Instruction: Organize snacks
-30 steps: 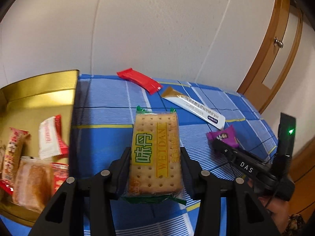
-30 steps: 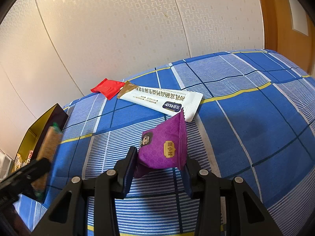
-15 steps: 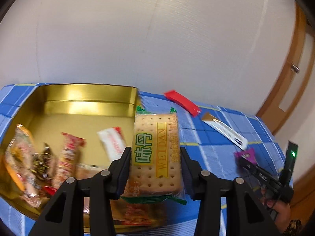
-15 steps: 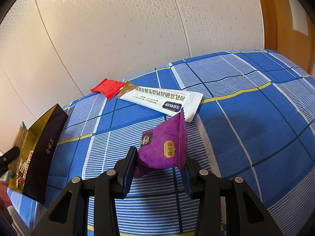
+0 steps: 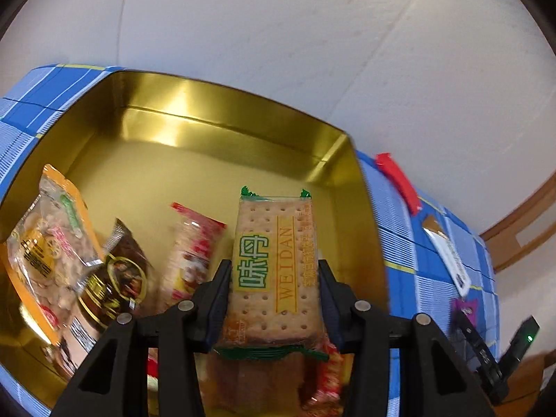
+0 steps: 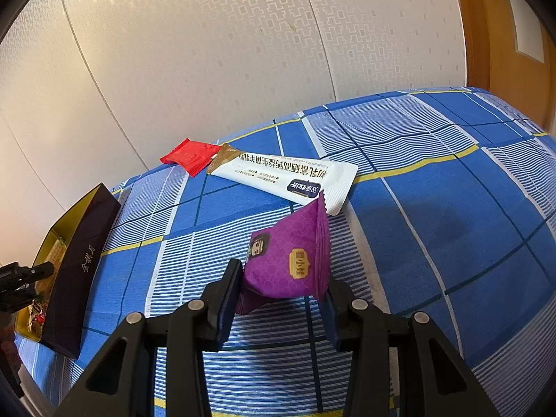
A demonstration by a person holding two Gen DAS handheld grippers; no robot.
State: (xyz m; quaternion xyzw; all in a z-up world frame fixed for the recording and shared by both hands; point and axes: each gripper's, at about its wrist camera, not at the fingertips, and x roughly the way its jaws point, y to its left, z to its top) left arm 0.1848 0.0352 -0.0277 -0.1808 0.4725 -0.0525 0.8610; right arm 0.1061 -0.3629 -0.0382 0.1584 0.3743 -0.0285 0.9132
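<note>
The left gripper (image 5: pixel 274 278) pinches a clear-wrapped rectangular cracker packet with green ends and a yellow label (image 5: pixel 274 271) between its two black fingers, holding it above the open gold-lined metal tin (image 5: pixel 222 128). In the tin lie an orange-edged clear bag of snacks (image 5: pixel 48 243), a dark brown foil packet (image 5: pixel 118 278) beside it, and a red-and-white wrapped snack (image 5: pixel 191 253) just left of the cracker packet. More wrapped snacks show beneath the held packet, too blurred to tell apart.

The right gripper (image 6: pixel 281 285) clamps a purple triangular pouch with a gold label (image 6: pixel 292 260), its lower corner just above or on the blue checked cloth (image 6: pixel 434 215); which, I cannot tell. Beyond the pouch a long white sachet with a brown end (image 6: pixel 288 177) lies flat on the cloth, one corner near the pouch's tip. A small red wrapper (image 6: pixel 189 156) lies at the sachet's brown end. The tin, dark on its outside wall, stands at the cloth's far left edge in this view, well apart from the pouch.
</note>
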